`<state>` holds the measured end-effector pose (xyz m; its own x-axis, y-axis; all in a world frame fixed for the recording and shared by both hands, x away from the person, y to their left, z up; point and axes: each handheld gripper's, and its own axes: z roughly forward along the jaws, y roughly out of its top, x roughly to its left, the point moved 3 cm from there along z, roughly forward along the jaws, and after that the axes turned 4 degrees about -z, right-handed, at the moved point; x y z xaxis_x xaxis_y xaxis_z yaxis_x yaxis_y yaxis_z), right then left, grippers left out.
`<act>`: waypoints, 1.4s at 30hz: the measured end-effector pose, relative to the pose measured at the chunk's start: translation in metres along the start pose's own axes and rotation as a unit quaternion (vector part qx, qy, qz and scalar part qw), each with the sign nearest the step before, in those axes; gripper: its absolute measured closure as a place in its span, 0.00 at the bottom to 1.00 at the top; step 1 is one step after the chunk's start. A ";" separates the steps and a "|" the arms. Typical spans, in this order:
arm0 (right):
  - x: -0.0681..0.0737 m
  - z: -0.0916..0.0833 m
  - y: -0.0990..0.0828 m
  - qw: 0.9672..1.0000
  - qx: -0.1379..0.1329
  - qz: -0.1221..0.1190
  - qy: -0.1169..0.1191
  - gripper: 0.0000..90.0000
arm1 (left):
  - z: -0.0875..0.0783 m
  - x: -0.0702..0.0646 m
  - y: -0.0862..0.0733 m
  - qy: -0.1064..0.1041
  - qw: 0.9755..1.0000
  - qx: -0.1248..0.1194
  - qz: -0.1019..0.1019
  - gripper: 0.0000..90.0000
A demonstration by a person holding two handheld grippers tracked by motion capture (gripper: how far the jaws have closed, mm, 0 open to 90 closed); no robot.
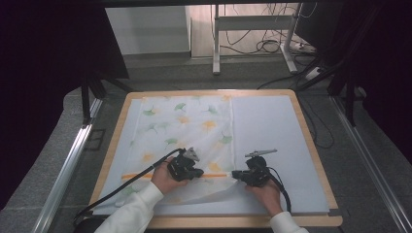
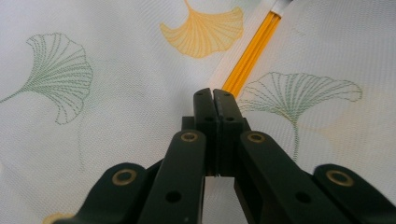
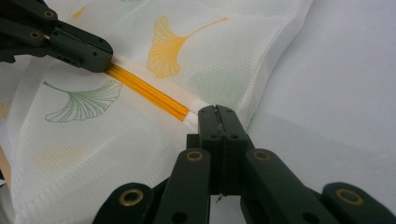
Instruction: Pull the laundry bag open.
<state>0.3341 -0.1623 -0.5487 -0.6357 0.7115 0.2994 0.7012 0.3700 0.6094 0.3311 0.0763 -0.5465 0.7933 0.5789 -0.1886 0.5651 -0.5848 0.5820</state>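
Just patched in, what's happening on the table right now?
A person holds a gripper in each hand over a leaf-print mesh bag lying on a grey mat. Both grippers are shut at the bag's orange zipper: the left gripper partway along it, the right gripper at its white end by the bag's edge. The bag's near corner is slightly lifted.

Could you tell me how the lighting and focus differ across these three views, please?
High view: the table is evenly lit, with dark surroundings at both sides. Left gripper view: the cloth ahead of the left gripper is sharp, while the near black arms blur at the bottom. Right gripper view: bright and soft, no hard shadows; the orange strip by the right gripper is crisp.
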 end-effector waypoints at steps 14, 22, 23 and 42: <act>0.000 0.000 0.000 1.000 0.001 0.000 -0.001 1.00 | -0.006 0.004 -0.007 0.009 1.000 0.003 0.001 1.00; 0.000 0.000 0.000 1.000 0.001 0.002 0.001 1.00 | -0.011 0.008 -0.012 0.013 1.000 0.005 -0.001 1.00; 0.000 0.000 0.000 1.000 0.001 0.002 0.001 1.00 | -0.011 0.008 -0.012 0.013 1.000 0.005 -0.001 1.00; 0.000 0.000 0.000 1.000 -0.001 0.002 0.003 1.00 | -0.023 0.018 -0.026 0.021 1.000 0.007 -0.012 1.00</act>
<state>0.3340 -0.1628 -0.5490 -0.6344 0.7096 0.3067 0.7033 0.3652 0.6099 0.3254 0.1155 -0.5468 0.7690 0.6167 -0.1682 0.5873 -0.5778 0.5668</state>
